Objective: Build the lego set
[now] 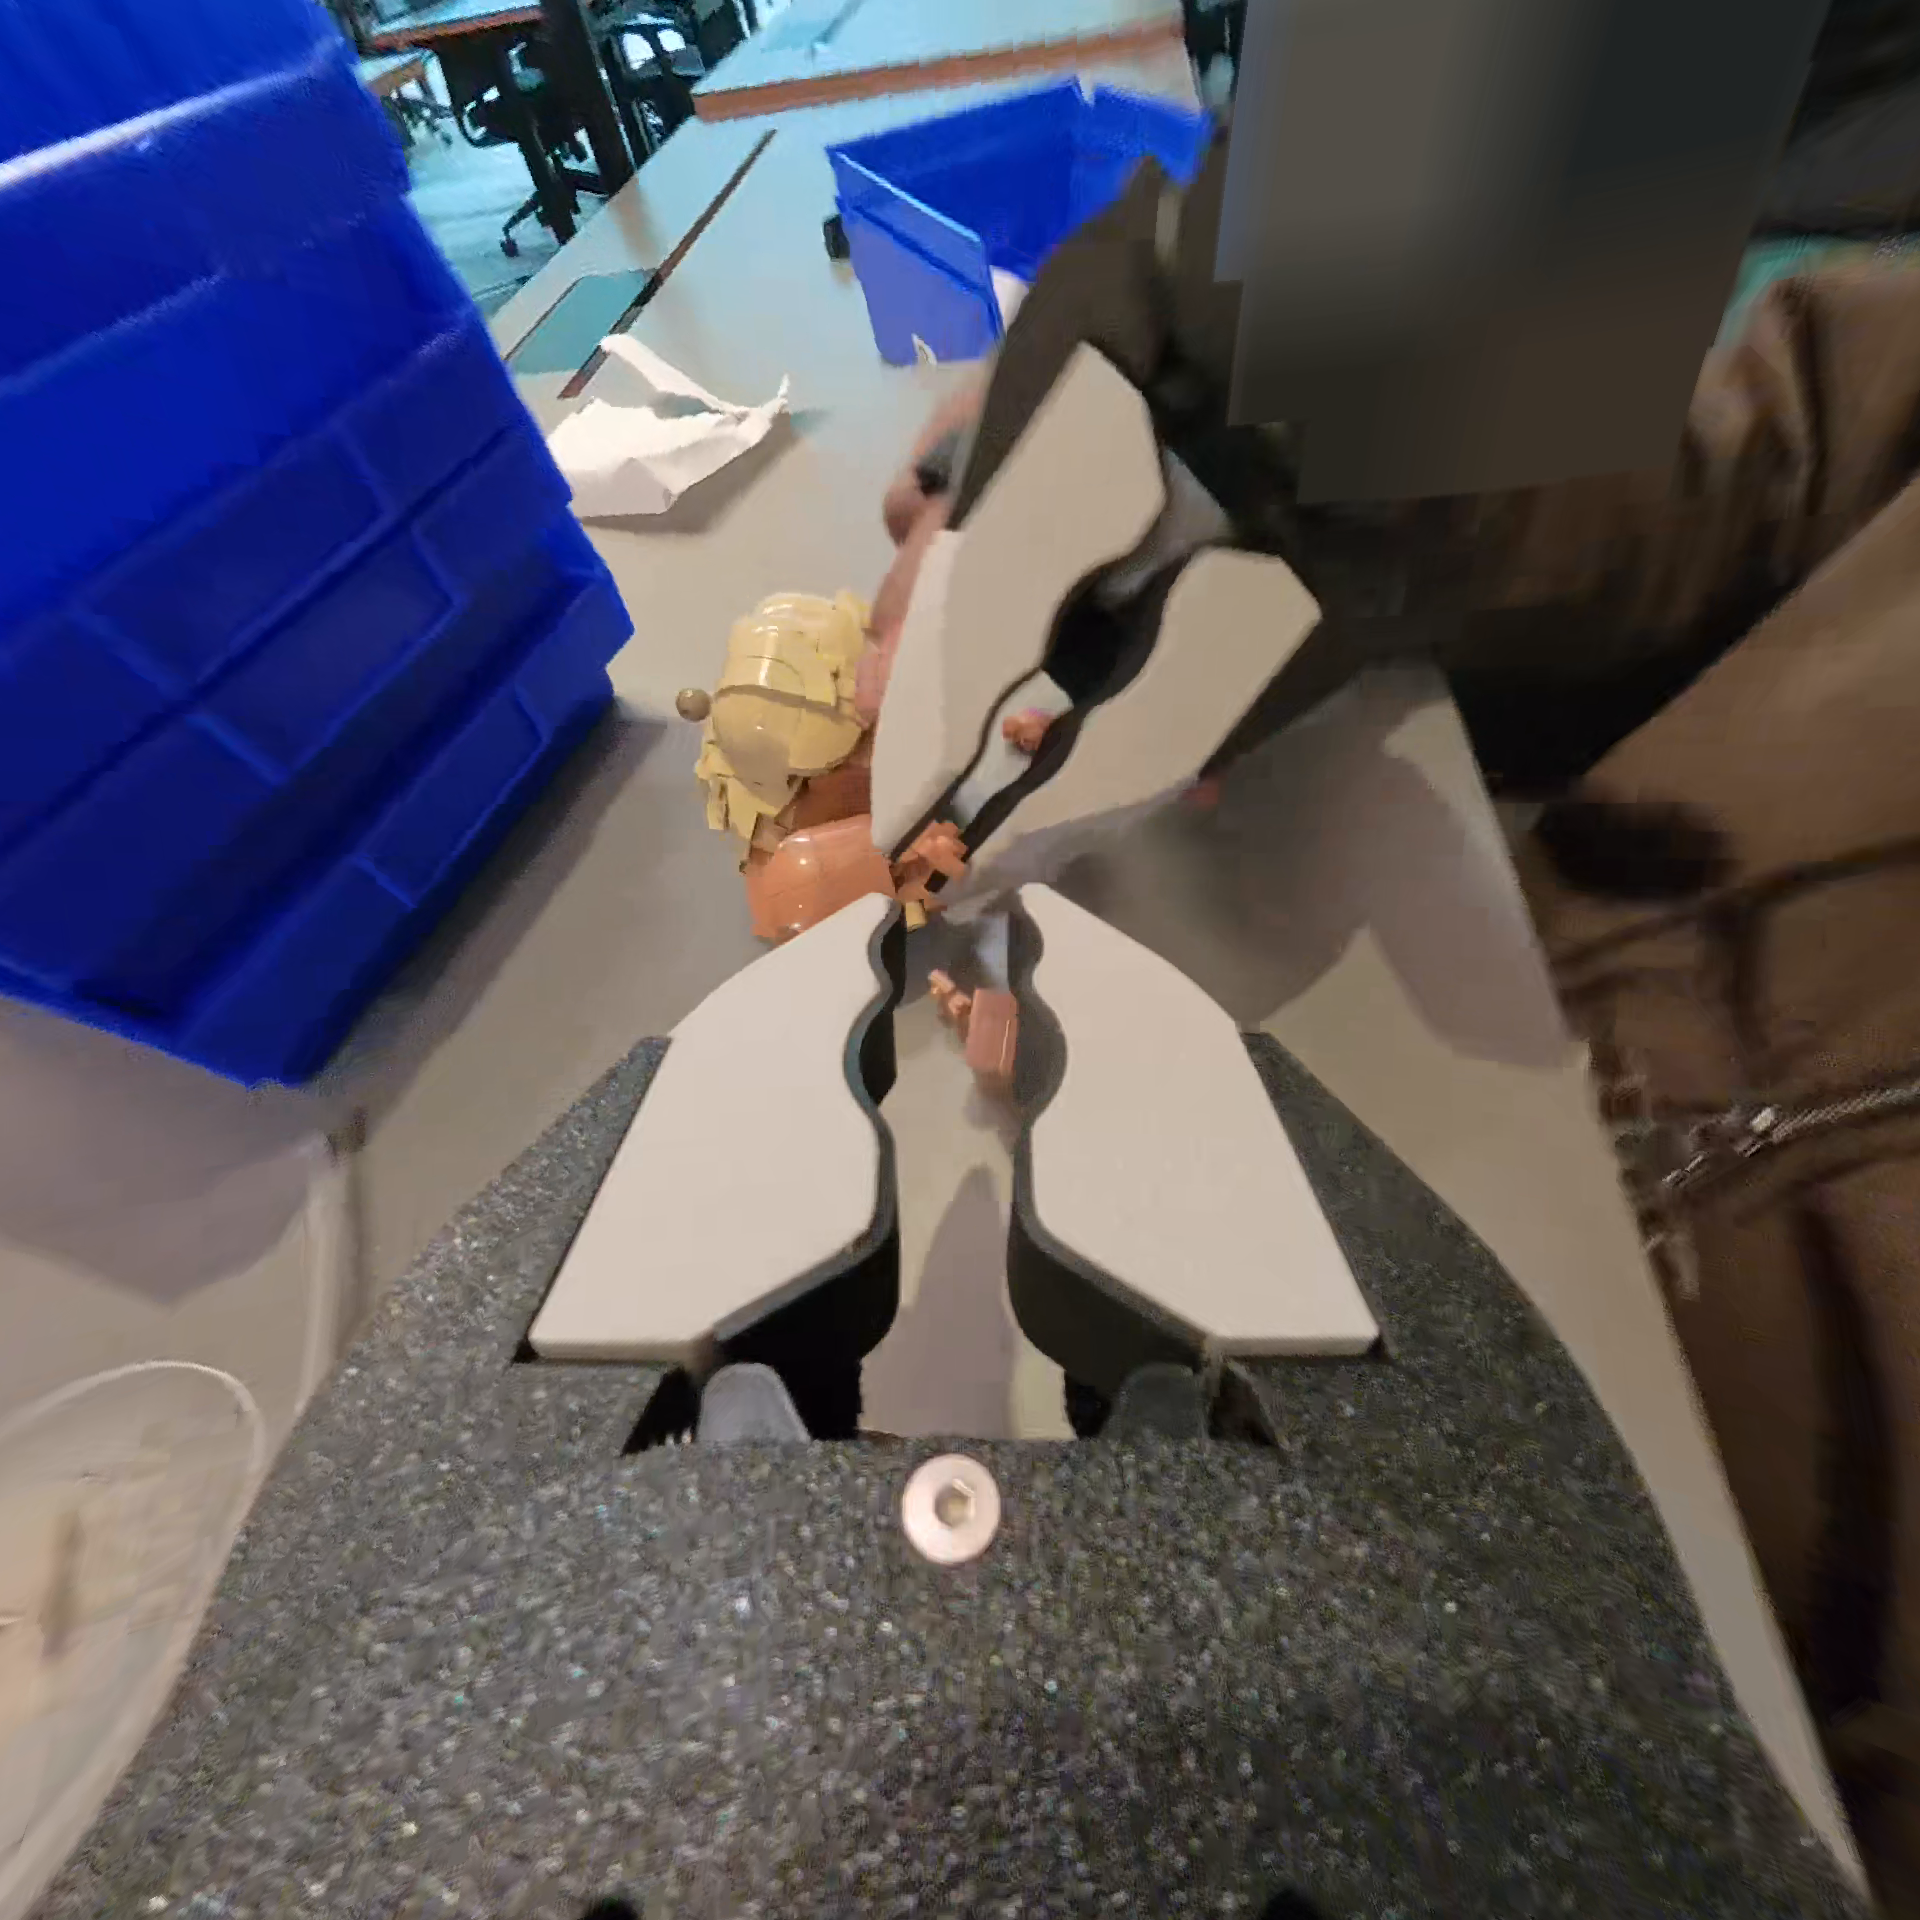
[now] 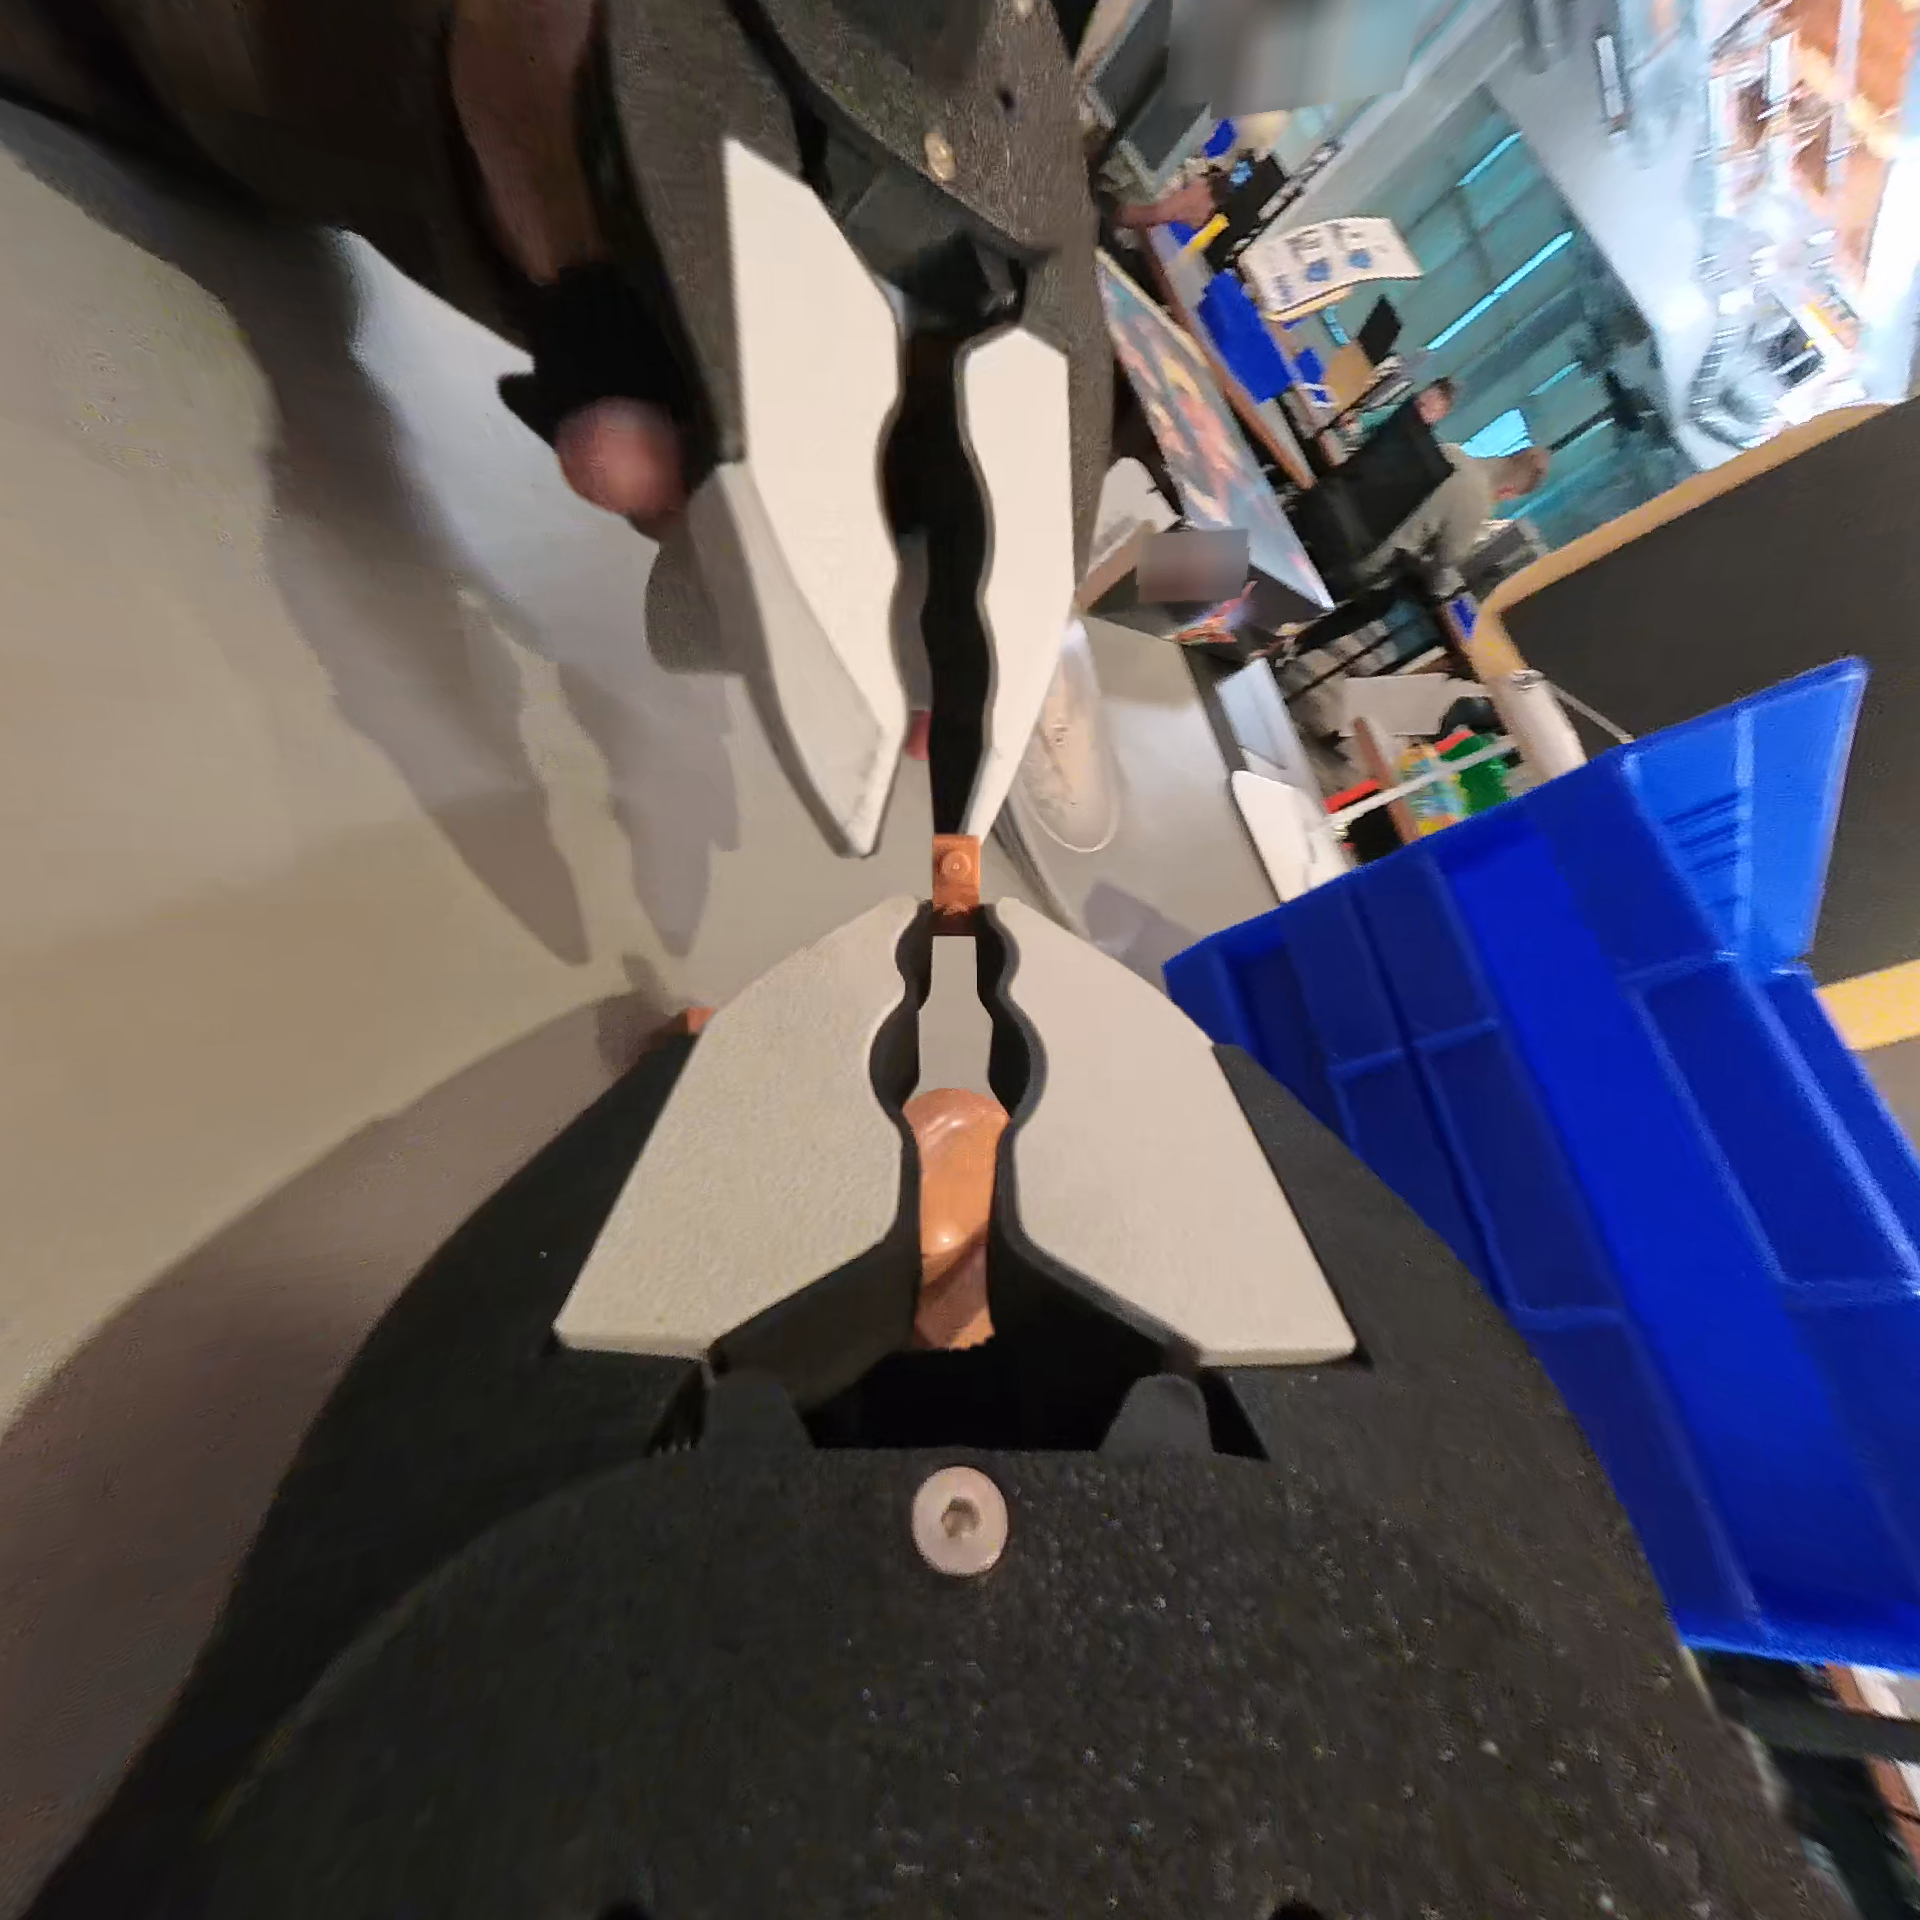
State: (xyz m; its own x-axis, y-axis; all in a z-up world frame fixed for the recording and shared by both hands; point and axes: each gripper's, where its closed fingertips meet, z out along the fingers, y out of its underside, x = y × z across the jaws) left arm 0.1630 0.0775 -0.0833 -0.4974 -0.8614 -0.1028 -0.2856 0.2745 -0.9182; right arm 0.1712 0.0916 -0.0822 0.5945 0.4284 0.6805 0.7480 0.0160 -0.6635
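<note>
My right gripper (image 2: pixel 954 916) is shut on a small orange Lego piece (image 2: pixel 954 878), pinched at its fingertips. In the left wrist view it comes down from the upper right (image 1: pixel 928 871) with the piece (image 1: pixel 928 857). My left gripper (image 1: pixel 958 906) is open and empty, tip to tip with it; in the right wrist view it comes from above (image 2: pixel 925 831). A loose orange brick (image 1: pixel 992 1029) lies on the table between my left fingers. A tan and orange Lego model (image 1: pixel 784 727) lies just beyond; an orange rounded part of it (image 2: pixel 951 1195) shows between my right fingers.
A large blue bin (image 1: pixel 260 520) stands close on the left of the grey table (image 1: pixel 520 1039), and shows in the right wrist view (image 2: pixel 1558 1143). A second blue bin (image 1: pixel 935 229) and crumpled white paper (image 1: pixel 665 436) lie farther back. A person's brown jacket (image 1: pixel 1766 935) fills the right. Both grippers' tips are close together, under 4 cm apart. My right tips are roughly 6 cm from the loose orange brick (image 1: pixel 992 1029).
</note>
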